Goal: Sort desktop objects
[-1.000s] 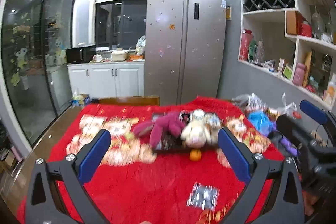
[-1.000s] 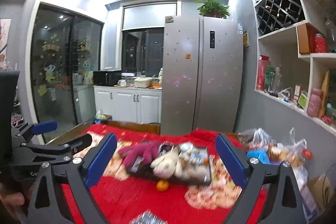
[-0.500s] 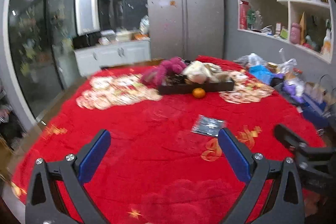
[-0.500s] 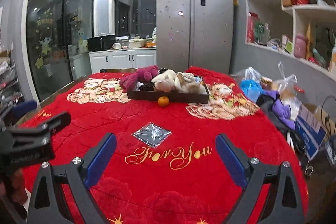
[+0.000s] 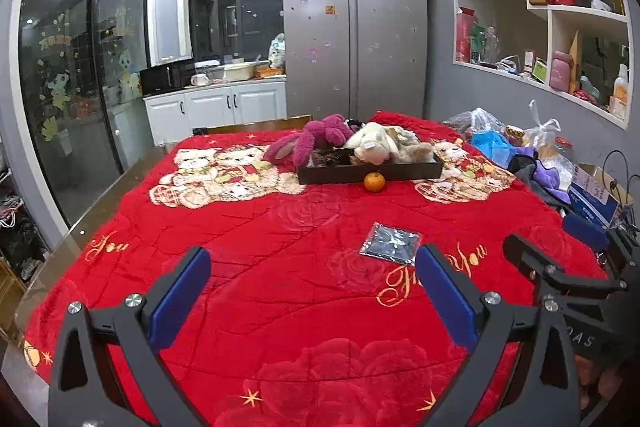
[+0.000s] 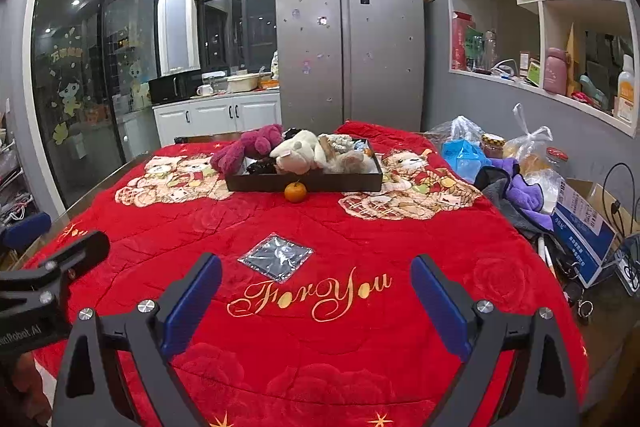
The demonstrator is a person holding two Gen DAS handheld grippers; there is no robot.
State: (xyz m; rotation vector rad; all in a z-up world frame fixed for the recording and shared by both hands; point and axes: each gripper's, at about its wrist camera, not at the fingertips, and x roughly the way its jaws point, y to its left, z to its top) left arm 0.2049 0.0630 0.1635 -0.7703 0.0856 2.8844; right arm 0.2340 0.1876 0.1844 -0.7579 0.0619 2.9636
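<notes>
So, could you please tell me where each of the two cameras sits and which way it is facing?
Left wrist: sits on the left gripper, low over the red cloth, facing the tray and fridge; its own open fingers show, with the right gripper at the right edge.
Right wrist: sits on the right gripper, facing the same way; its open fingers show, with the left gripper at the left edge.
Shared: tray, orange, foil packet, plush toys.
</notes>
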